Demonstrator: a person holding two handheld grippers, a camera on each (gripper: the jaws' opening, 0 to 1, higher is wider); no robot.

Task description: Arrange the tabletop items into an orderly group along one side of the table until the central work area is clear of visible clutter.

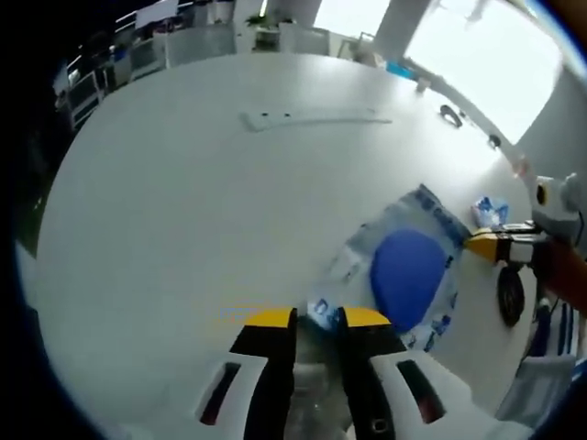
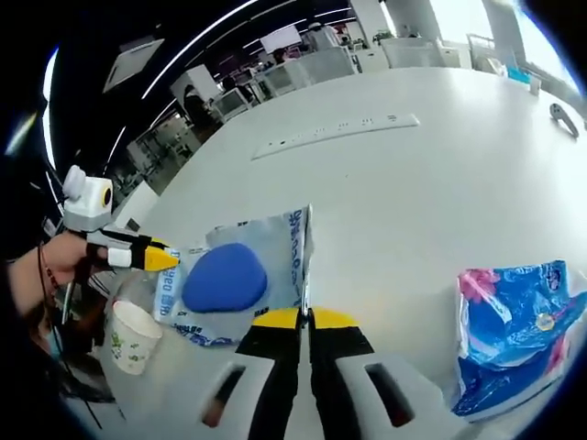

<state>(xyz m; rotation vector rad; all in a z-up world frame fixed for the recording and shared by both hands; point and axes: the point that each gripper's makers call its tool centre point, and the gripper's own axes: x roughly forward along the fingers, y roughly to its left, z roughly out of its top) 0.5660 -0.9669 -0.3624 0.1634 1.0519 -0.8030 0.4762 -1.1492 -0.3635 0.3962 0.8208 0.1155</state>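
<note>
The left hand-held gripper (image 1: 316,318) has its jaws narrow, and they seem to pinch one edge of the clear bag (image 1: 404,275), the one with blue print and a round blue thing (image 1: 407,278) inside. The right hand-held gripper (image 2: 304,319) has its jaws almost together on the opposite edge of the same bag (image 2: 240,273). So both hold one soft package, which lies flat on the white surface (image 1: 202,202), near the person's side.

The first risk, I think, is the thin plastic. If the two hands pull in different directions, an edge can slip out of the jaws or the film can tear. If only one side is lifted, the blue thing can slide inside and drag the bag down.

A paper cup (image 2: 131,336) stands just beside the bag on the left hand-held gripper's side. A sweep of the bag that way can knock it over; I cannot tell if it is empty.

The blue and pink packet (image 2: 514,321) lies apart on the other side, near the edge. A long white strip (image 1: 312,118) and small dark objects (image 1: 451,115) are far across the surface, so much tidying is not yet done.
</note>
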